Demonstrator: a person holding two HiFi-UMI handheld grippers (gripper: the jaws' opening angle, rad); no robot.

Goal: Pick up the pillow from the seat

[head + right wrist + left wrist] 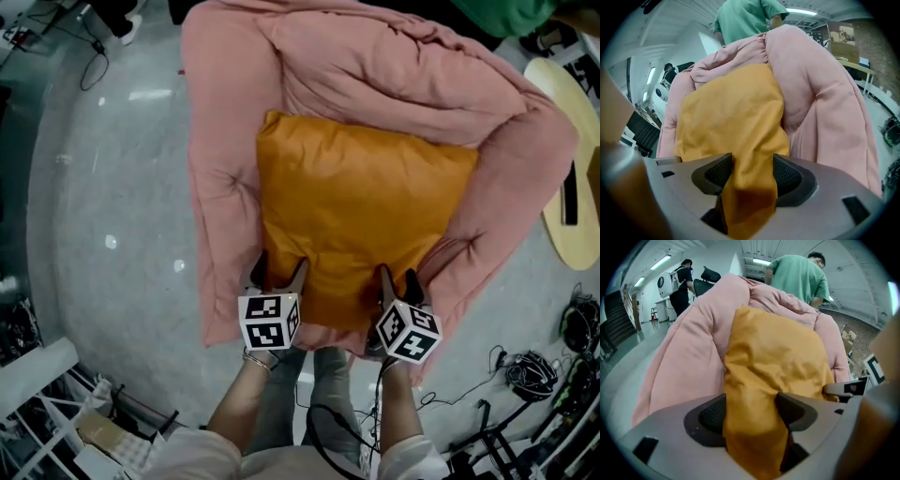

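Observation:
An orange pillow [366,197] lies on the pink padded seat [225,187], leaning against its back. Both grippers sit at the pillow's near edge. My left gripper [279,270] straddles the near left corner, and in the left gripper view the orange fabric [773,357] bunches loosely between its spread jaws [750,411]. My right gripper [398,279] straddles the near right corner. There too a fold of the pillow [731,108] hangs between the wide jaws [752,173]. Neither pair of pads pinches the fabric flat.
A round wooden table [567,169] stands to the right of the seat. Cables and gear [534,375] lie on the floor at lower right, and a white rack [37,394] at lower left. A person in green [799,277] stands behind the seat.

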